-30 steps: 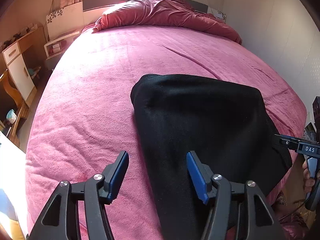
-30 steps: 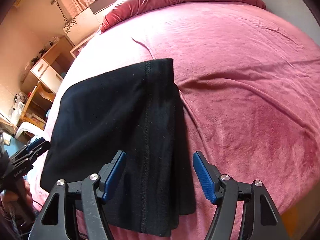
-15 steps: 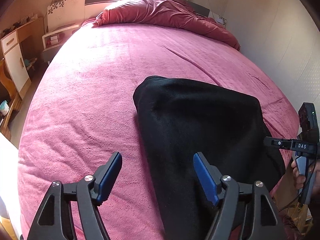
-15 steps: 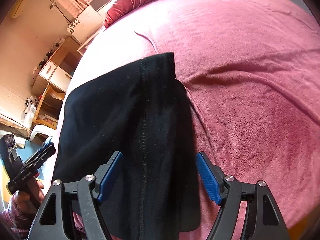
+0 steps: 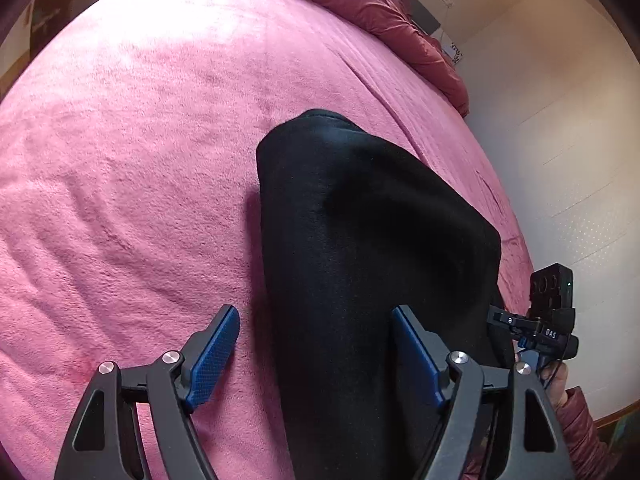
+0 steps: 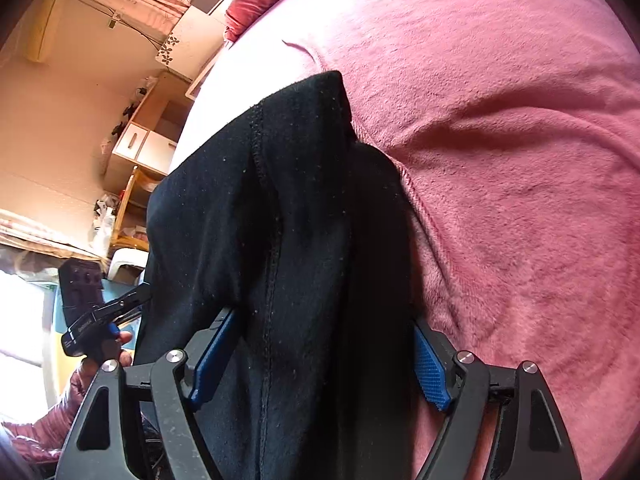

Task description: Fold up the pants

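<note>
A pink bed (image 5: 140, 160) fills both views, a red duvet (image 5: 380, 12) bunched at its head. Black pants (image 5: 360, 240) are laid folded at its edge. A cabinet (image 6: 140, 144) is seen only by the right wrist. Left tongs (image 5: 316, 356) and right tongs (image 6: 320, 360) are spread wide over the pants, gripping nothing

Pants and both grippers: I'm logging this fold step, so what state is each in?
Black pants: folded over, lying on the pink blanket, near end hanging off the bed edge.
Left gripper: jaws open, straddling the pants' left edge.
Right gripper: jaws open, fabric between them, not clamped.
</note>
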The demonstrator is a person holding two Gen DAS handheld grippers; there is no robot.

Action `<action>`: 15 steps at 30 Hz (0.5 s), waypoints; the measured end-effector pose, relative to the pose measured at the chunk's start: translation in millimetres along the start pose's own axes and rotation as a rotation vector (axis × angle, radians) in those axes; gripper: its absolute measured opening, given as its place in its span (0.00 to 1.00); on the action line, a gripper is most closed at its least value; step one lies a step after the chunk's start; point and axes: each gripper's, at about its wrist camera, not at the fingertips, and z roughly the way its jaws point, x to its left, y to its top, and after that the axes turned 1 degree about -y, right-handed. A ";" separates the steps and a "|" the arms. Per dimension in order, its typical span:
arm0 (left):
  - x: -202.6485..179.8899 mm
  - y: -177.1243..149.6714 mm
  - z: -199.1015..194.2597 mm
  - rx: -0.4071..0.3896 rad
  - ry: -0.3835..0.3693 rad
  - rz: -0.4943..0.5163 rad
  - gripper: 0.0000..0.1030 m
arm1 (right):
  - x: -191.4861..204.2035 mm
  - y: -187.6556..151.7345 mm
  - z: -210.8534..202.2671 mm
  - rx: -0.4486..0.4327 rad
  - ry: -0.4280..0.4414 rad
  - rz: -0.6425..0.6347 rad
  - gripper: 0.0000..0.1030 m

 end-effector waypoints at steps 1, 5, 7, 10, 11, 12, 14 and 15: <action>2.6 0.1 3.0 0.016 -0.019 -0.020 0.76 | -0.6 0.4 2.3 0.000 0.008 0.002 0.77; 4.7 -2.5 10.9 0.043 -0.064 -0.067 0.64 | 10.0 -1.7 4.1 -0.009 -0.006 -0.025 0.62; 3.3 -4.2 12.3 0.045 -0.080 -0.065 0.62 | 18.6 -2.8 4.0 -0.015 -0.017 -0.040 0.51; 0.8 -7.1 5.3 0.024 -0.101 -0.037 0.47 | 35.2 -2.4 -5.4 -0.028 -0.037 -0.077 0.43; -1.4 -8.0 1.5 0.017 -0.107 -0.025 0.43 | 42.6 -1.0 -9.5 -0.033 -0.044 -0.097 0.43; -2.7 -8.7 -3.3 0.012 -0.118 -0.018 0.40 | 49.0 0.7 -12.5 -0.038 -0.048 -0.114 0.42; -2.2 -10.2 -14.7 -0.002 -0.143 -0.014 0.38 | 64.5 4.9 -18.0 -0.050 -0.047 -0.147 0.41; -2.5 -11.1 -20.9 -0.011 -0.149 -0.010 0.38 | 69.6 6.9 -21.5 -0.053 -0.041 -0.163 0.41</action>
